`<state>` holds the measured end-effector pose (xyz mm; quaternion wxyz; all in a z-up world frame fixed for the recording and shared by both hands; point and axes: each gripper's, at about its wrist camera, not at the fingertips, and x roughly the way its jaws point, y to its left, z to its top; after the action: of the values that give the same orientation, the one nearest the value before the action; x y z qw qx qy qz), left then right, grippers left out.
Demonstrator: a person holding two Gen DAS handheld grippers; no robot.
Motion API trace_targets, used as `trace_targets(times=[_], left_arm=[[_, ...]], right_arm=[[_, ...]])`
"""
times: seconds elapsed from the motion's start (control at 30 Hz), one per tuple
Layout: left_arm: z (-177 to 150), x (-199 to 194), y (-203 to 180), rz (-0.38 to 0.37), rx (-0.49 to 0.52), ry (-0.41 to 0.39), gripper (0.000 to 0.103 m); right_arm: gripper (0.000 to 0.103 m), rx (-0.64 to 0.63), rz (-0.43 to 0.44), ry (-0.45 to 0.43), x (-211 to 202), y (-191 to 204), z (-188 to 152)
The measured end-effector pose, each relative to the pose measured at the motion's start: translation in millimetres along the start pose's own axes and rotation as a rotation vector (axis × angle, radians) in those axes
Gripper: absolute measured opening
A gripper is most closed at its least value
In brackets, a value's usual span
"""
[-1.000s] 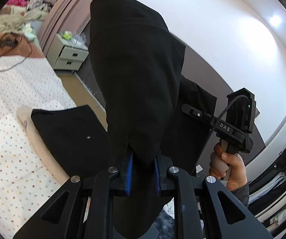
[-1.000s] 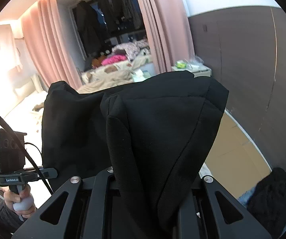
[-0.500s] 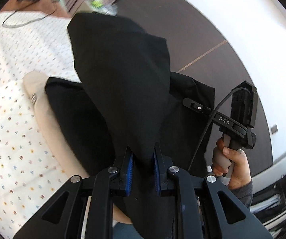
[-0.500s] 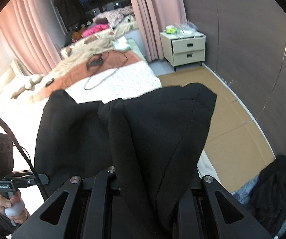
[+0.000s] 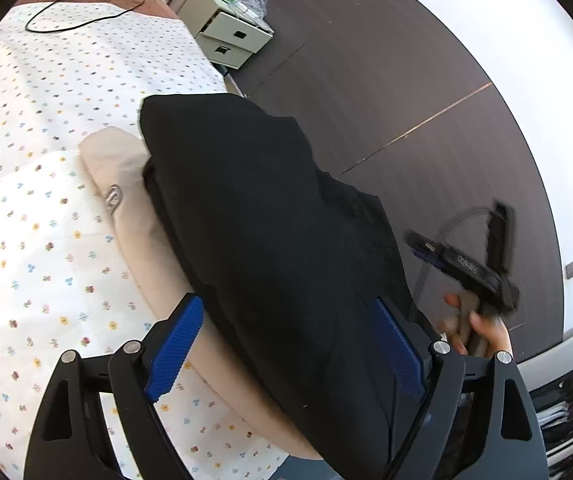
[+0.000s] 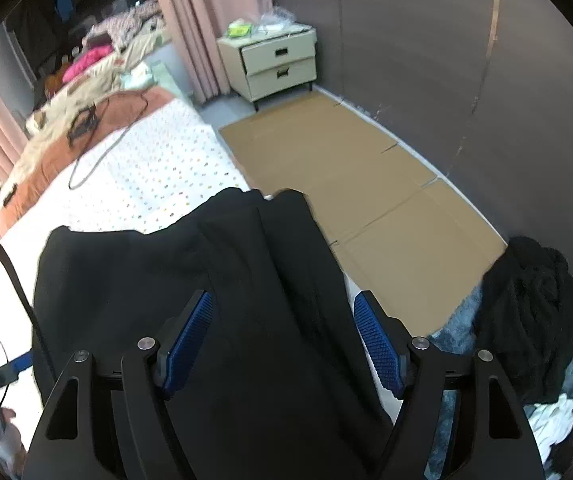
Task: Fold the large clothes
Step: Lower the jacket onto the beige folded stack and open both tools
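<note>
Left wrist view: the left gripper (image 5: 286,340) has just been opening, and its blue pads (image 5: 176,346) now stand spread with the black garment (image 5: 262,220) lying between them, not pinched. The garment rests folded on a beige garment (image 5: 126,200) near the bed's right edge, over the dotted white sheet (image 5: 46,120). A silver emblem (image 5: 112,196) shows on the beige cloth. To the right, blurred, a hand (image 5: 474,328) holds the right gripper (image 5: 462,260). A cream nightstand (image 5: 230,38) stands by the dark wall.

Right wrist view: the right gripper (image 6: 284,340) has likewise just been opening; its jaws are apart, and black cloth (image 6: 246,280) passes loosely between them (no pad presses it). The garment lies at the bed's near edge. Flattened cardboard (image 6: 346,176) covers the floor, and a dark heap of clothing (image 6: 534,300) sits at the right.
</note>
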<state>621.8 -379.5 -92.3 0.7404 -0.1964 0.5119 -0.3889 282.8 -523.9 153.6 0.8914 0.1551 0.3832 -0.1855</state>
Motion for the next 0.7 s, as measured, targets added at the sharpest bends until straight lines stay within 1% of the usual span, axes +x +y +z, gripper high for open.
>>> trace_targets(times=[0.03,0.07,0.13,0.2,0.27,0.33,0.37,0.43,0.47,0.5,0.57,0.63,0.67,0.7], left_arm=[[-0.2,-0.9,0.9,0.003,-0.004,0.0,0.087],[-2.7,-2.3,2.2,0.003,-0.009,-0.001,0.087],[-5.3,-0.3,5.5,0.001,-0.013,-0.001,0.087],[-15.1,3.2,3.0,-0.006,-0.015,0.008,0.087],[-17.1,5.4,7.3,-0.015,-0.012,0.019,0.087],[-20.0,4.8,6.9,-0.016,-0.007,0.027,0.087],[-21.9,6.2,5.6,-0.023,-0.004,0.026,0.087],[-20.6,12.4,4.4,-0.031,0.001,0.024,0.082],[-19.2,12.9,4.5,-0.032,0.0,0.024,0.08],[-19.1,14.3,4.0,-0.032,-0.002,0.026,0.075],[-14.6,21.2,1.6,-0.044,-0.002,0.029,0.073],[-6.9,28.6,3.3,-0.048,0.004,0.027,0.065],[-4.6,30.6,2.8,-0.048,0.006,0.028,0.062],[0.5,35.8,5.2,-0.047,0.003,0.031,0.059]], right_arm=[[0.072,0.02,0.018,-0.009,-5.0,-7.4,-16.0],[0.072,0.055,0.053,-0.032,-21.2,-10.5,-29.1],[0.072,0.108,0.095,-0.066,-43.8,-24.2,-58.3],[0.072,0.149,0.109,-0.097,-67.6,-35.3,-91.3],[0.072,0.193,0.107,-0.116,-82.9,-41.7,-123.3],[0.072,0.244,0.107,-0.123,-89.7,-47.3,-146.9],[0.072,0.283,0.133,-0.13,-95.6,-48.0,-164.2],[0.072,0.355,0.186,-0.132,-100.2,-53.3,-188.5],[0.072,0.396,0.198,-0.122,-103.5,-62.0,-202.5],[0.072,0.423,0.214,-0.116,-98.4,-67.9,-212.1],[0.072,0.474,0.256,-0.096,-96.0,-77.4,-232.7],[0.072,0.492,0.314,-0.072,-90.7,-78.0,-240.5],[0.072,0.498,0.357,-0.059,-84.9,-77.7,-241.4],[0.072,0.507,0.378,-0.04,-77.7,-78.7,-240.9]])
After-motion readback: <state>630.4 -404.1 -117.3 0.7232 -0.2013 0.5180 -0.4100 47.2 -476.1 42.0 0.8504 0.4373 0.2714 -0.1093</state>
